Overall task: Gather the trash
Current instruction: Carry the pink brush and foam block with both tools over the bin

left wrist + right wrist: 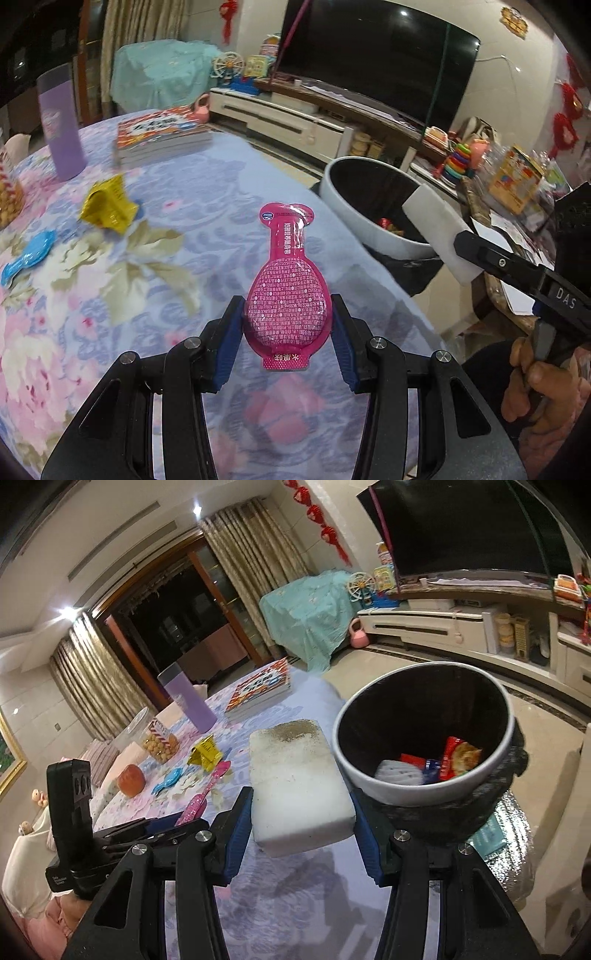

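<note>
Pink and glossy, the sachet (286, 291) sits upright between the blue pads of the left gripper (287, 332), pinched at its round belly with the narrow neck sticking out ahead over the table (207, 206). The right gripper (301, 808) clamps a white foam block (295, 775) by its long sides, a gritty patch on its far end. Both loads are aimed toward the bin (424, 738), which stands just off the table edge with wrappers already at its bottom. To finish well, I would carry each load fully over the rim before letting go, since the sachet is light and slick and could catch on the lip or slide back onto the cloth. Keep the two grippers apart over the opening, and release one at a time. A gold wrapper (107, 203) still lies on the table.
</note>
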A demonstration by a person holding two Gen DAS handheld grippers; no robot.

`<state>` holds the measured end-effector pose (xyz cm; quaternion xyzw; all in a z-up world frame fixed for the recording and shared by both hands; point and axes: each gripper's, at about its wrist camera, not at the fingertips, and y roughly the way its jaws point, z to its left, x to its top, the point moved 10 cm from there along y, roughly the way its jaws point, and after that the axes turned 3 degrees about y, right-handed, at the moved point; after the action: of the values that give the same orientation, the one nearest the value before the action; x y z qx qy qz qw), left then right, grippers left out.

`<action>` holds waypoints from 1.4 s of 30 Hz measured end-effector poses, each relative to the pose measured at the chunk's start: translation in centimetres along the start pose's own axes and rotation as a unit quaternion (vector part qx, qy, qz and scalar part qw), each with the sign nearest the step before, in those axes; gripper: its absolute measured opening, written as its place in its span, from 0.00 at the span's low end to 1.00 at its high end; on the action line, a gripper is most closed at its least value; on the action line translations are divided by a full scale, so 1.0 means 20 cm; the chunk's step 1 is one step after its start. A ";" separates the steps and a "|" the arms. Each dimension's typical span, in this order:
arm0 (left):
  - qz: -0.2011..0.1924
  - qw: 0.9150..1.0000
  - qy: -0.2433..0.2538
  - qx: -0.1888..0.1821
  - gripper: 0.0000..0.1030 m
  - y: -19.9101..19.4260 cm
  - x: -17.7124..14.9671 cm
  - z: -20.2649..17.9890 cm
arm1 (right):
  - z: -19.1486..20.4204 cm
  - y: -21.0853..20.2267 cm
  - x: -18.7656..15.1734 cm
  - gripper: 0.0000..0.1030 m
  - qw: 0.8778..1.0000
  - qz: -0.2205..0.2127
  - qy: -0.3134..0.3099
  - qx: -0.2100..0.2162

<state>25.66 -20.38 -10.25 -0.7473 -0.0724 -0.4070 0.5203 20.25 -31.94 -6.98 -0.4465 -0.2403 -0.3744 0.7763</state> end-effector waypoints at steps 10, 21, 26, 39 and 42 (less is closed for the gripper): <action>-0.004 0.999 0.031 -0.011 0.43 0.05 0.10 -0.18 | -0.16 -0.09 0.06 0.51 0.999 -0.021 0.017 -0.019; -0.002 0.998 0.060 -0.020 0.43 0.15 0.22 -0.35 | -0.33 -0.12 0.13 0.51 0.998 -0.030 0.030 -0.042; -0.001 0.997 0.070 -0.020 0.43 0.20 0.27 -0.40 | -0.38 -0.09 0.16 0.51 0.998 -0.027 0.030 -0.051; 0.009 0.996 0.087 -0.018 0.43 0.34 0.38 -0.45 | -0.51 -0.01 0.27 0.51 0.997 -0.016 0.032 -0.067; 0.011 0.996 0.088 -0.018 0.43 0.37 0.40 -0.45 | -0.52 0.00 0.28 0.51 0.997 -0.014 0.031 -0.070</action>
<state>29.97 -33.79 -8.97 -0.7188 -0.0109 -0.4663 0.5156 24.06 -43.10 -8.00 -0.4842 -0.1953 -0.4150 0.7451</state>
